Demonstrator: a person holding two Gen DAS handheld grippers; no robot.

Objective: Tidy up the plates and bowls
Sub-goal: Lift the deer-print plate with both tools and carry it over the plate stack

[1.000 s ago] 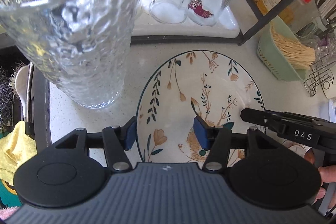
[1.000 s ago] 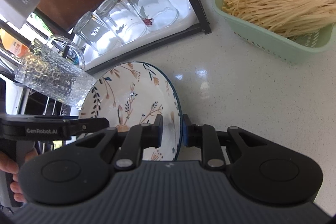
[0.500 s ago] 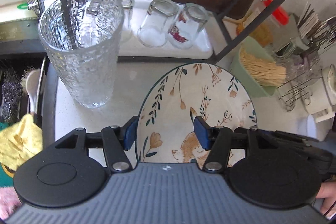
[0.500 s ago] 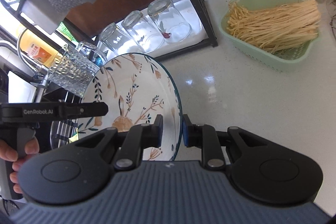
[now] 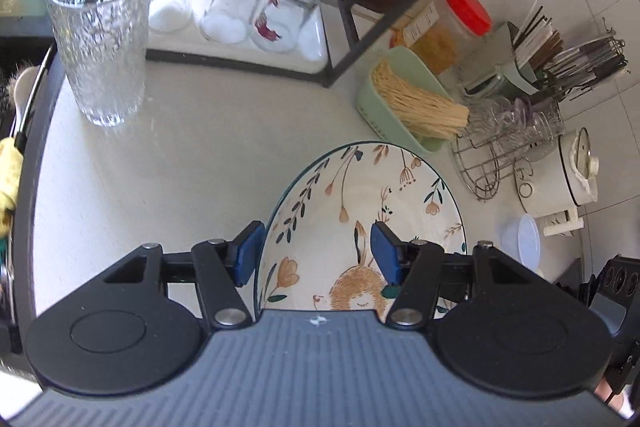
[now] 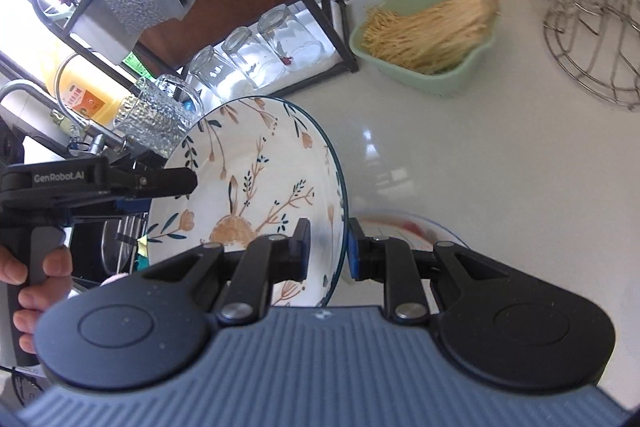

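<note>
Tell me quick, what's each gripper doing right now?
Left gripper: open, straddling the rim of the round white rabbit-and-flower plate without gripping it.
Right gripper: shut on the plate's rim, holding it tilted above the counter.

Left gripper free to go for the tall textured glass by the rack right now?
Probably not yet. The left gripper is open but straddles the rabbit plate's rim, which the right gripper holds. Once it backs off, bare counter leads to the textured glass.

Right hand-held gripper: pads closed tight, pinching at 12 o'clock. Left hand-held gripper: pads spread wide, gripping nothing; its holder's hand wrapped the handle at 9 o'clock.
</note>
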